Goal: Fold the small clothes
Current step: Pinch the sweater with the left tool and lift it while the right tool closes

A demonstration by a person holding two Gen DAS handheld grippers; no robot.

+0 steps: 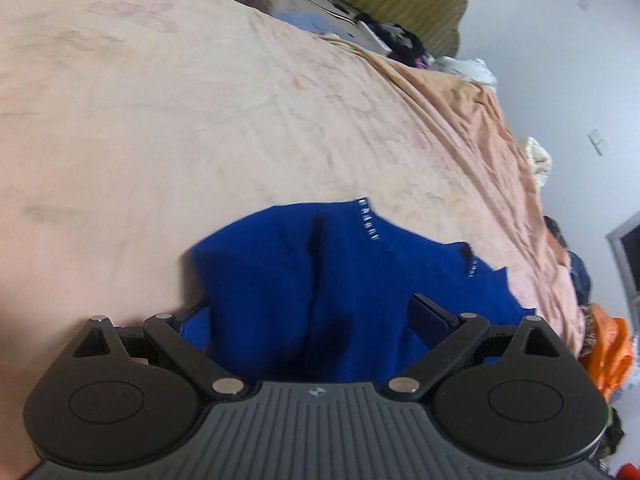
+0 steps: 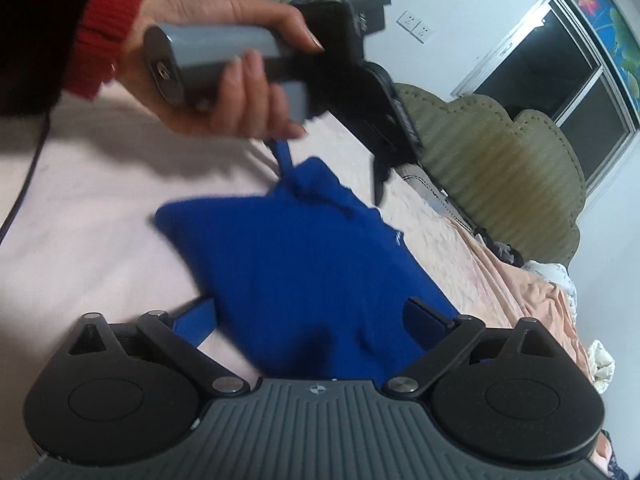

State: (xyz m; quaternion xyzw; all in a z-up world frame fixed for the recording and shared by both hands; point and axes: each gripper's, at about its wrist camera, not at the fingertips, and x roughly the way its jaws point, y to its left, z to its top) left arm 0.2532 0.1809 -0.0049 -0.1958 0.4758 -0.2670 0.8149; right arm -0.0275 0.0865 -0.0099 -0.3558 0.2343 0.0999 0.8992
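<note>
Folding looks barely begun, going by how things lie: the blue knit garment (image 1: 320, 280) sits bunched and creased on the bed (image 1: 160, 120), no flat layer or clean fold line showing, so spreading it out and every fold appear left to do. It lies nearer the bed's side edge than its middle, as the left wrist view shows. The left tongs (image 1: 316, 320) and the right tongs (image 2: 310, 320) both stand wide apart with the cloth running between their fingers; the pads are not seen pressing on it, so neither seems to grip. In the right wrist view a hand (image 2: 224, 68) in a red ribbed cuff (image 2: 106, 40) holds the other tool's grey handle just above the garment. The knit is thick, soft and fuzzy, with a short row of white stitches (image 1: 368, 220) along one seam. The peach bedsheet (image 1: 460, 140) is thin and rumpled.
</note>
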